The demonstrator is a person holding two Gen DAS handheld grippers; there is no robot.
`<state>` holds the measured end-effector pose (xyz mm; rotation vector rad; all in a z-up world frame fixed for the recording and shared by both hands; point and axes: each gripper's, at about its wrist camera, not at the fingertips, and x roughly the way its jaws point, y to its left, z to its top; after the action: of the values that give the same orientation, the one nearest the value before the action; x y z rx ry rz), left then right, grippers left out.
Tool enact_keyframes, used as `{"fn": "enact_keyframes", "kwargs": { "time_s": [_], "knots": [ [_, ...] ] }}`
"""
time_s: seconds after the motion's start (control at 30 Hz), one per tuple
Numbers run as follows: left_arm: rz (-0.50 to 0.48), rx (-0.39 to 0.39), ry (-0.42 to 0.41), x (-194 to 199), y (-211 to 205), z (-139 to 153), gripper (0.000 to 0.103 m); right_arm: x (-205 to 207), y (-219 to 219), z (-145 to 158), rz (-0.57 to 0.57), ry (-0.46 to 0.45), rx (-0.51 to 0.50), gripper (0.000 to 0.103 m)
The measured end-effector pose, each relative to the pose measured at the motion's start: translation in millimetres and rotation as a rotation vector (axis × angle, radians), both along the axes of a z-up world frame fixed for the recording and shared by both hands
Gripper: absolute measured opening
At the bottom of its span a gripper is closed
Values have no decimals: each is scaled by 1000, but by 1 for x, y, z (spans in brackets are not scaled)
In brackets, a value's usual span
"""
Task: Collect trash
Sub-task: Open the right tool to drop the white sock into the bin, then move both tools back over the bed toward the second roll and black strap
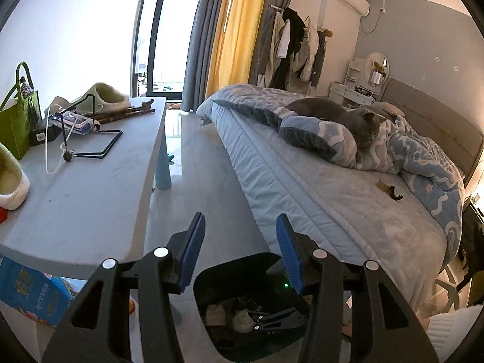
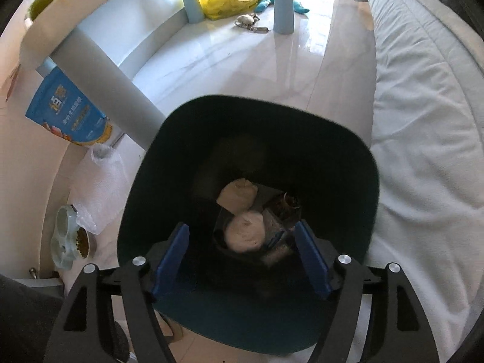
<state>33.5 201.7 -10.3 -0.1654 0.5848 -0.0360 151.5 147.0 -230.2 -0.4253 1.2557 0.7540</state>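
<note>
A: Where does the trash stand right now?

B: Inside the dark green trash bin [image 2: 248, 139] on the floor, between the table leg [image 2: 121, 109] on the left and the bed [image 2: 423, 121] on the right. At the bottom lie a crumpled tissue wad [image 2: 245, 231], a tan paper lump [image 2: 237, 196] just beyond it, and some dark wrappers to the right that I can't identify.

A: And the right gripper [image 2: 242, 257]?

B: Its blue pads are spread apart with nothing between them, pointing down over the bin's mouth. I'd judge it is placed there so that anything let go falls inside and not on the floor.

A: The left gripper [image 1: 239, 254]?

B: Also apart and empty. It hangs above the near edge of the bin [image 1: 230, 275] and looks out across the room, so it frames the grey table [image 1: 90, 193] on the left and the bed on the right, which is probably where more trash would be sought.

A: Anything likely there?

B: A small brownish object [image 1: 383, 185] lies on the sheet near the quilt, but it's too small to name. A grey cat [image 1: 348, 118] rests on the quilt farther back. On the table sit slippers [image 1: 106, 96], a green bag [image 1: 18, 121] and a black wire stand [image 1: 93, 142]; none is plainly rubbish.
</note>
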Motion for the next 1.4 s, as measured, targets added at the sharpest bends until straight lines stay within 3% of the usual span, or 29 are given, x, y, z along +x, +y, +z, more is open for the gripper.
{"fn": "enact_keyframes", "kwargs": {
  "time_s": [0.27,0.6,1.0,1.4],
  "knots": [
    [-11,2,-22,6,-19,10,51,-4,-12,35,12,-40,82,74],
    [-43,-7,-49,16,-51,22,55,-8,-46,101,28,-185,188,75],
    [-124,1,-60,38,-115,31,65,12,-147,149,-117,-326,242,77],
    [-207,5,-33,82,-178,22,73,55,-259,159,-348,-410,226,77]
  ]
}}
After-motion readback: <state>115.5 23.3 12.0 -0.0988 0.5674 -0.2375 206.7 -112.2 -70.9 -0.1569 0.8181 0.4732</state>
